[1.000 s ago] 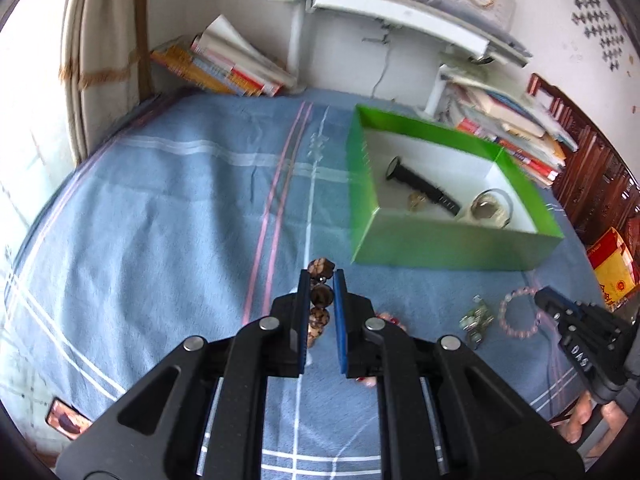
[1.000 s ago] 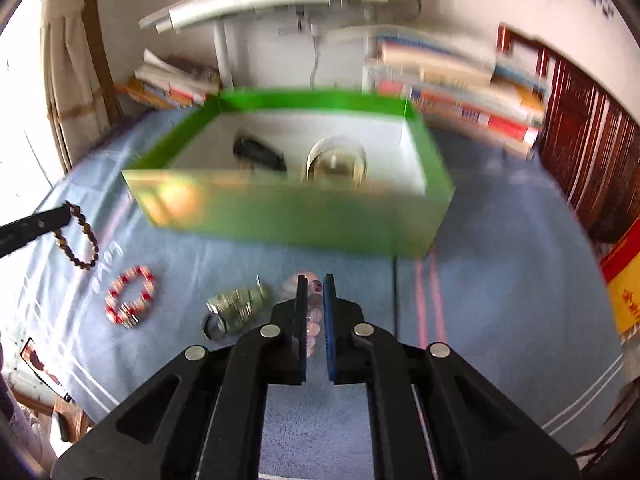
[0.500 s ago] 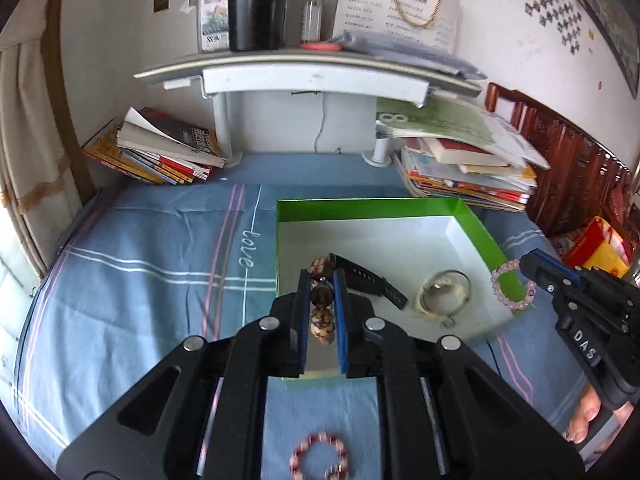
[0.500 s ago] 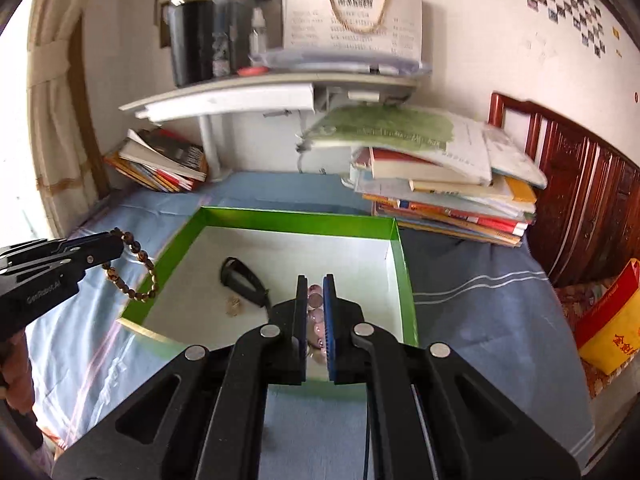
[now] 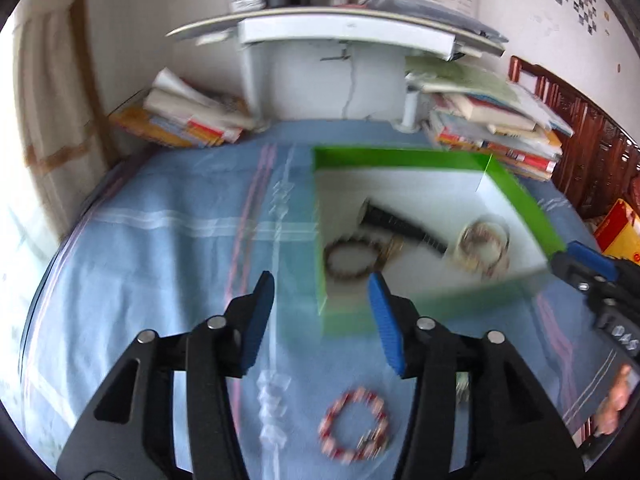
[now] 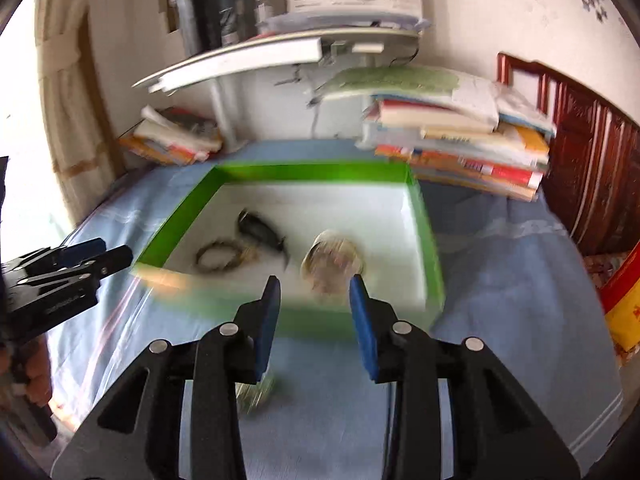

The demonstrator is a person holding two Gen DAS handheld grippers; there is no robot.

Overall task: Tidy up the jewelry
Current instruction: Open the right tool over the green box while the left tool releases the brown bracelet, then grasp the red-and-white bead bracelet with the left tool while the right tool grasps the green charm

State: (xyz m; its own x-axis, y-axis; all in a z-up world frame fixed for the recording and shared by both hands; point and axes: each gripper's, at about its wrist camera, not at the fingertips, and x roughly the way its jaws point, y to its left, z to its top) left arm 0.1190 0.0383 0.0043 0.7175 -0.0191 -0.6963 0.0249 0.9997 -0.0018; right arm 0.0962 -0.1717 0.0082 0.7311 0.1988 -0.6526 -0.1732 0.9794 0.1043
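Both the left gripper (image 5: 322,312) and right gripper (image 6: 315,314) are seen spread wide and empty. Below the left jaws lies the red bead bracelet (image 5: 354,426): judged light, limp, best pinched across one strand.

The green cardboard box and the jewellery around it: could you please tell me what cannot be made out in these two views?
- Round pale piece in the green cardboard box: motion blur smears it; its type is unreadable in the right wrist view.
- Small metallic piece on the blue cloth: half hidden behind the right gripper.
- Red-and-white bead bracelet: blurred; individual beads unclear in the left wrist view.
- Small item beside the left gripper: mostly hidden by its arm.
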